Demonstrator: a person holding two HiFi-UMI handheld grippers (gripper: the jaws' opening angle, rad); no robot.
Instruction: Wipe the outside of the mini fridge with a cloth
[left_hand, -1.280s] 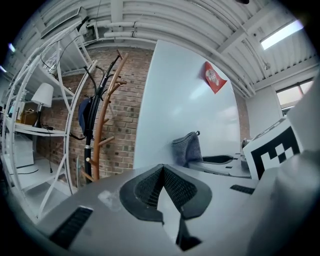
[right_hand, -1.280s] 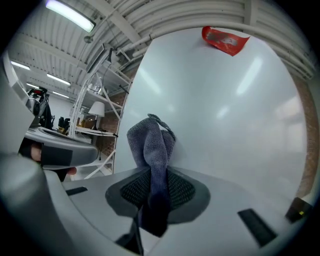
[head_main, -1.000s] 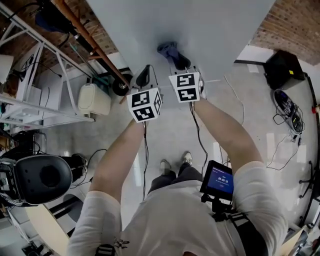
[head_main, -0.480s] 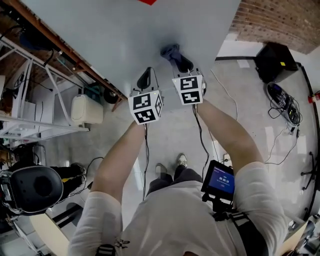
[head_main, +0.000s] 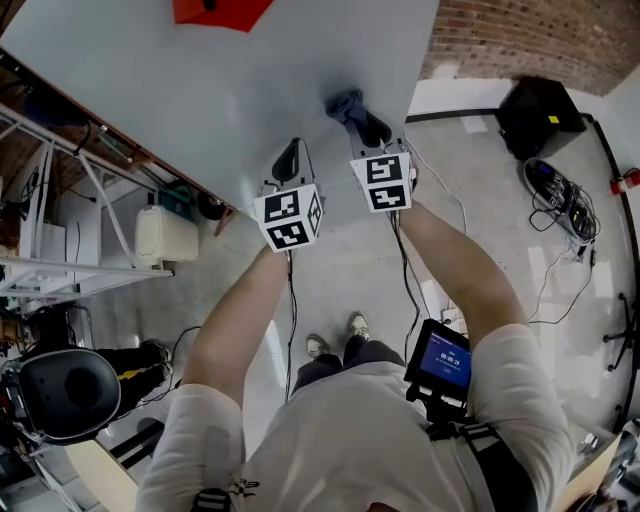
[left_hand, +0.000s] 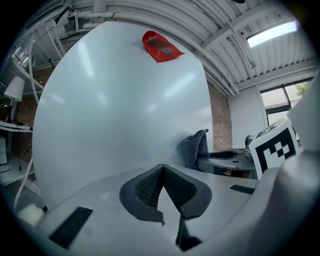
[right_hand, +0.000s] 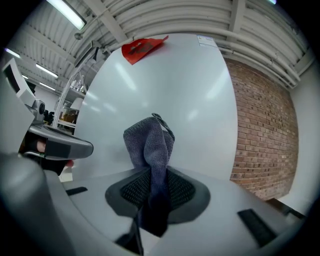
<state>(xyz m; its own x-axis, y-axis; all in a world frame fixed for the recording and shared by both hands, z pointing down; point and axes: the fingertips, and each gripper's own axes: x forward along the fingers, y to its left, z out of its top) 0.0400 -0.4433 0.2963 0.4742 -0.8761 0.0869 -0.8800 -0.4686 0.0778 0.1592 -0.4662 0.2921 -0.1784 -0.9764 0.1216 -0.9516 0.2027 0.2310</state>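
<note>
The mini fridge (head_main: 200, 90) shows as a broad pale-grey panel across the top of the head view, with a red thing (head_main: 210, 12) at its far end. My right gripper (head_main: 365, 128) is shut on a grey-blue cloth (head_main: 345, 105), and the cloth's bunched end rests against the panel. In the right gripper view the cloth (right_hand: 150, 142) stands up from between the closed jaws of that gripper (right_hand: 152, 190), in front of the fridge (right_hand: 190, 100). My left gripper (head_main: 288, 158) hovers beside it, shut and empty (left_hand: 162, 182). The cloth (left_hand: 197, 149) shows to its right.
A white jug (head_main: 165, 235) and metal shelving (head_main: 50, 260) stand on the left of the floor. At the right are a black box (head_main: 535, 115), loose cables (head_main: 560, 200) and a brick wall (head_main: 530, 35). A black round seat (head_main: 65, 390) sits low on the left.
More of the fridge panel has come into view, with the red thing now showing at the top. Both grippers and the cloth sit farther in from the panel's near edge.
</note>
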